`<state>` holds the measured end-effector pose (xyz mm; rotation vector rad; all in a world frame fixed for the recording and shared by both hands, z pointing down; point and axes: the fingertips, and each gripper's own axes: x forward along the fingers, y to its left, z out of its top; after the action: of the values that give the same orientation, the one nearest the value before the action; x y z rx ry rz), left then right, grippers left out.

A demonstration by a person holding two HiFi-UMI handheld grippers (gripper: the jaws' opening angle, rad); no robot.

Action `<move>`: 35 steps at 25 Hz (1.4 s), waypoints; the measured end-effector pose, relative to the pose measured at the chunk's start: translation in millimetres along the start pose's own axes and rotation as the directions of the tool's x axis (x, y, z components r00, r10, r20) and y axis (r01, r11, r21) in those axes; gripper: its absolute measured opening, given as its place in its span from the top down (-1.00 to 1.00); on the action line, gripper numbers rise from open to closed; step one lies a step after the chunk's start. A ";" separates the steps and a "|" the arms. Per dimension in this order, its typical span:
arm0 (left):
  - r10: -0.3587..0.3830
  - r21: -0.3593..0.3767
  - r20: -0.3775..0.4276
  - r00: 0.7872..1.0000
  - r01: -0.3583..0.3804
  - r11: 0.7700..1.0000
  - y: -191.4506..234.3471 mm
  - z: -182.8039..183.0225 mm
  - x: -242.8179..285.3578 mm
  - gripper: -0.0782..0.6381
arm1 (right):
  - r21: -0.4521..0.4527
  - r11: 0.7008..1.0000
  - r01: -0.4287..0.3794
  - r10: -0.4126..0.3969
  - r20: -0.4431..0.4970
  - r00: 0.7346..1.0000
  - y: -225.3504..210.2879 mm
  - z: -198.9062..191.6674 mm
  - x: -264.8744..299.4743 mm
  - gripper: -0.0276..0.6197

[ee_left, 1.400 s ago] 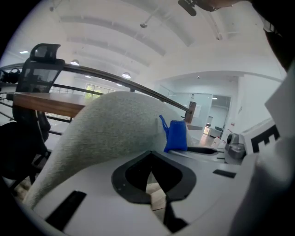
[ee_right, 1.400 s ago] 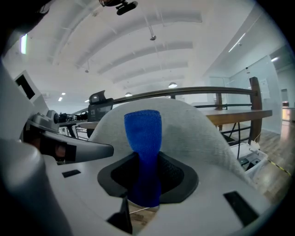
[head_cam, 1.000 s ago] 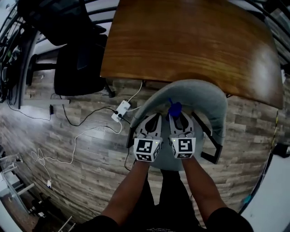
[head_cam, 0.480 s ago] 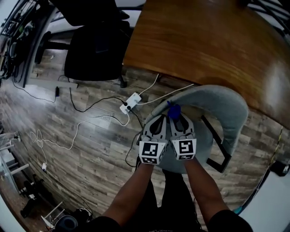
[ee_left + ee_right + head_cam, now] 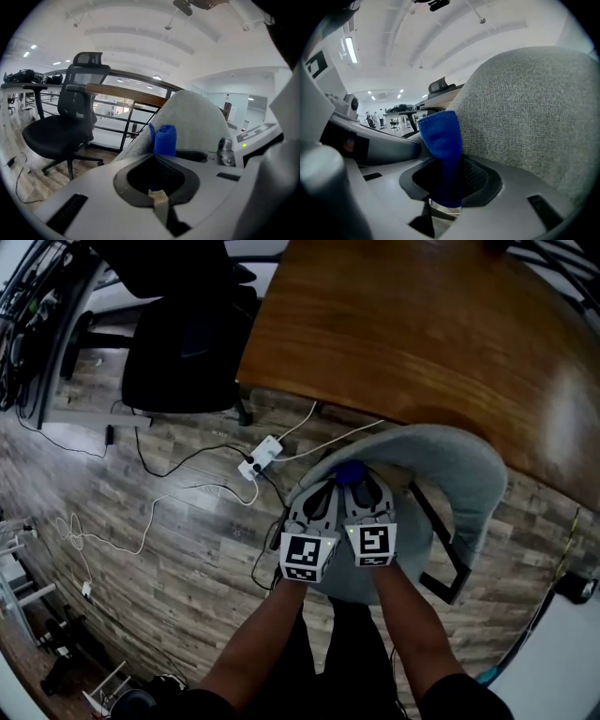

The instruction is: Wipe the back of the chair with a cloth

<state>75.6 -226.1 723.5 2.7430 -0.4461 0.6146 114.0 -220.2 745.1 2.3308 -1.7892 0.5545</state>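
Note:
The grey upholstered chair [image 5: 448, 457] stands in front of me, its curved back [image 5: 525, 117] filling the right of the right gripper view. My right gripper [image 5: 367, 506] is shut on a blue cloth [image 5: 443, 145], which sticks out past the jaws and lies close against the inner face of the chair back. The cloth [image 5: 349, 472] shows as a small blue lump in the head view. Pressed alongside is my left gripper [image 5: 315, 510], jaws shut with nothing between them; from it the cloth [image 5: 162, 139] appears just ahead, before the chair back [image 5: 194, 122].
A large wooden table [image 5: 422, 324] lies beyond the chair. A black office chair [image 5: 187, 343] stands at the upper left. A white power strip [image 5: 261, 457] and cables trail over the wood floor on the left. A black armrest [image 5: 439, 535] runs at the chair's right.
Both grippers have moved forward together, bringing the blue cloth from standing upright above the seat to up against the inner side of the chair back. The head view has shifted slightly.

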 end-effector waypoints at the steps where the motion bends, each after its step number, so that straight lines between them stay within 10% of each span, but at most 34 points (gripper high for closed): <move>1: -0.009 0.023 -0.008 1.000 0.009 1.000 -1.7 -0.2 2.0 0.76 | -0.001 1.000 0.005 -0.005 0.003 1.000 -0.3 -0.2 0.7 0.55; 17: -0.107 0.085 -0.028 0.994 0.109 0.990 -32.1 -3.1 38.7 0.76 | 0.066 0.984 0.167 -0.169 0.033 0.985 -64.6 -6.4 -15.5 0.55; 35: -0.272 0.161 -0.083 0.959 0.282 0.946 -97.0 -12.4 71.8 0.76 | 0.215 0.879 0.426 -0.437 0.005 0.899 -146.7 -31.9 -69.5 0.55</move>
<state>167.7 -150.3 745.9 2.8645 0.0117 0.6849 232.5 -106.3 763.3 2.7937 -1.2048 0.6339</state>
